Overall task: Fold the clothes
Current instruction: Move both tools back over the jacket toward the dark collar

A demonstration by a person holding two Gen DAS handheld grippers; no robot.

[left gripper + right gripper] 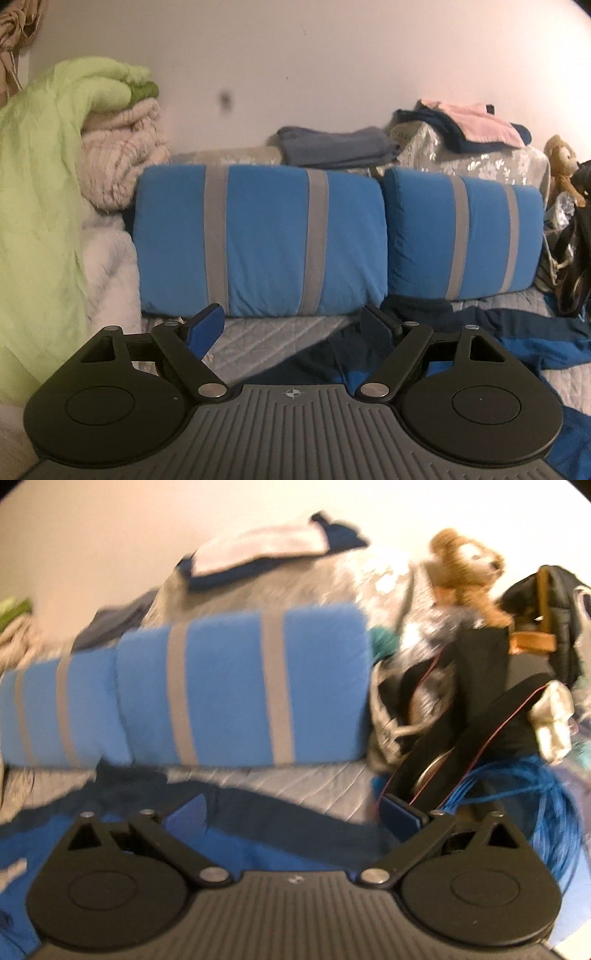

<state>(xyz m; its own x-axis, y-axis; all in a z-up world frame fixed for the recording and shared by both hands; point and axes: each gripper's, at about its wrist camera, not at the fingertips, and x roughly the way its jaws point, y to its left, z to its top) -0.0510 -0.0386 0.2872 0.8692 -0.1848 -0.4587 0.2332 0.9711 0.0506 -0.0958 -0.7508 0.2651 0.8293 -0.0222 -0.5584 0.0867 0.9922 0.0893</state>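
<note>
Two grippers were held spread wide, nothing pinched: the left gripper (291, 328) and the right gripper (295, 814). A crumpled navy-and-blue garment (491, 332) was spread on the quilted bed (266, 336), below the striped blue cushions (258, 240).

Bright blue cushions (258, 240) with grey stripes, navy-and-blue garment (517, 339) on pale grey quilted cover (266, 339), lime green cloth (33, 221), brown teddy bear (465, 568), blue cord (546, 812)
</note>
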